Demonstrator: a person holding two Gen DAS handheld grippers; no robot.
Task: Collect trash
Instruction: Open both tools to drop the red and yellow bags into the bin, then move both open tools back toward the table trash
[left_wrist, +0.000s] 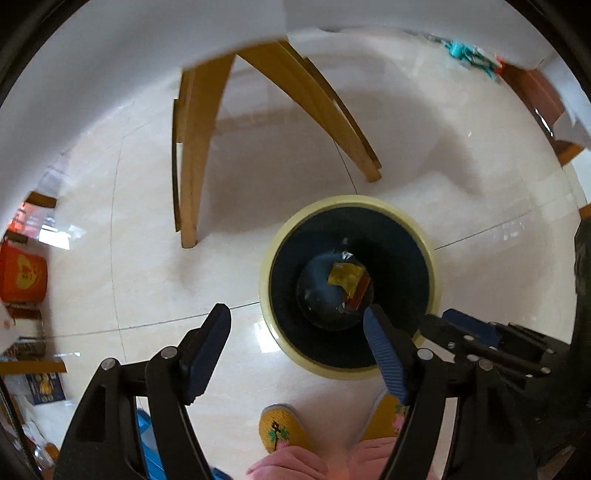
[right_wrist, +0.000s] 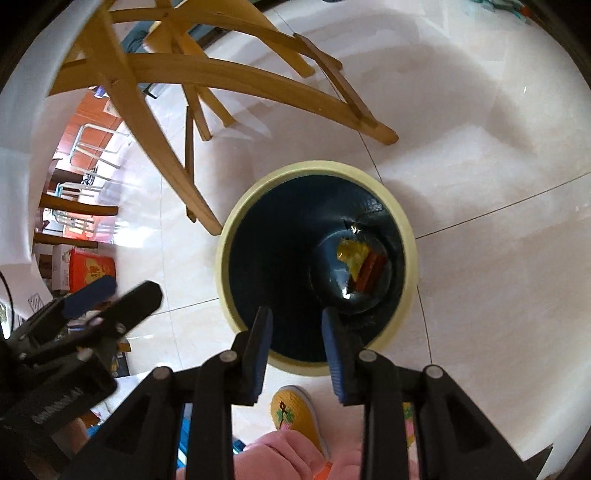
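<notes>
Wooden chair legs on pale floor tiles; yellow embroidered slippers below; red box leftward

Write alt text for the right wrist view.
The right gripper, open and empty, hangs over a cream-rimmed bin holding yellow and red wrappers. Wooden chair legs stand behind on the tiled floor.

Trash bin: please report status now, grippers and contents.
Left gripper open, empty. Right gripper open, empty, over trash bin. Yellow wrapper lies at bin bottom. Chair leg beside rim.
</notes>
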